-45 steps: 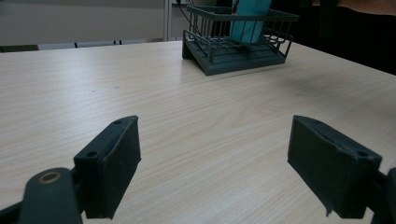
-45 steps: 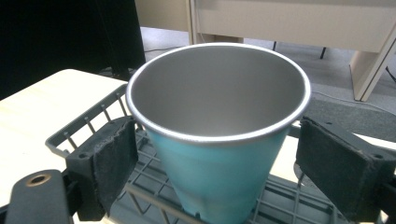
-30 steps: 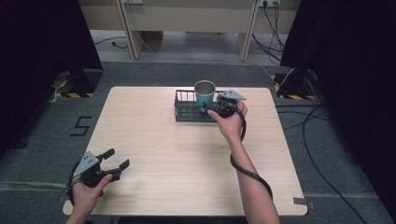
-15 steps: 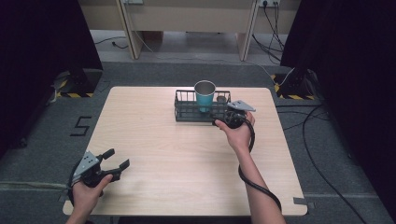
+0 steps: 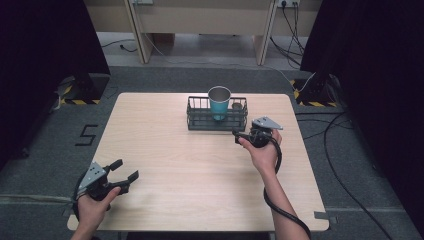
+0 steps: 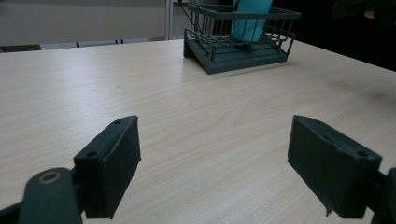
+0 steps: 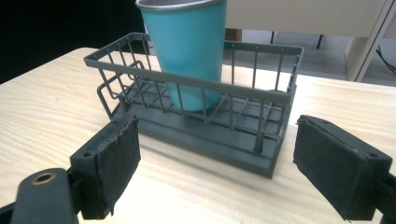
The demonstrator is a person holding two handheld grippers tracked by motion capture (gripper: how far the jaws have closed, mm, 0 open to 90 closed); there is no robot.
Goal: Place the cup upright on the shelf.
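Note:
A teal metal cup [image 5: 219, 102] stands upright in a dark wire basket [image 5: 200, 118] at the table's far middle. My right gripper [image 5: 240, 134] hovers just in front of the basket's right end, open and holding nothing. In the right gripper view the basket [image 7: 205, 140] and cup [image 7: 187, 46] sit close ahead of the wide-apart pads [image 7: 116, 163]. My left gripper [image 5: 125, 170] rests open at the near left corner of the table. From the left gripper view the basket [image 6: 219, 58] and cup [image 6: 252, 11] lie far off across bare wood, beyond the gripper [image 6: 219, 168].
A light wooden table [image 5: 165, 150] stands on grey carpet. A small dark round thing [image 5: 237, 106] sits in the basket's right end. Cables [image 5: 345, 165] trail on the floor at the right. A pale desk [image 5: 200, 15] and dark curtains stand beyond.
My right gripper has drawn back from the basket, toward the person and a little right. The cup stays in the basket. The left gripper has not moved.

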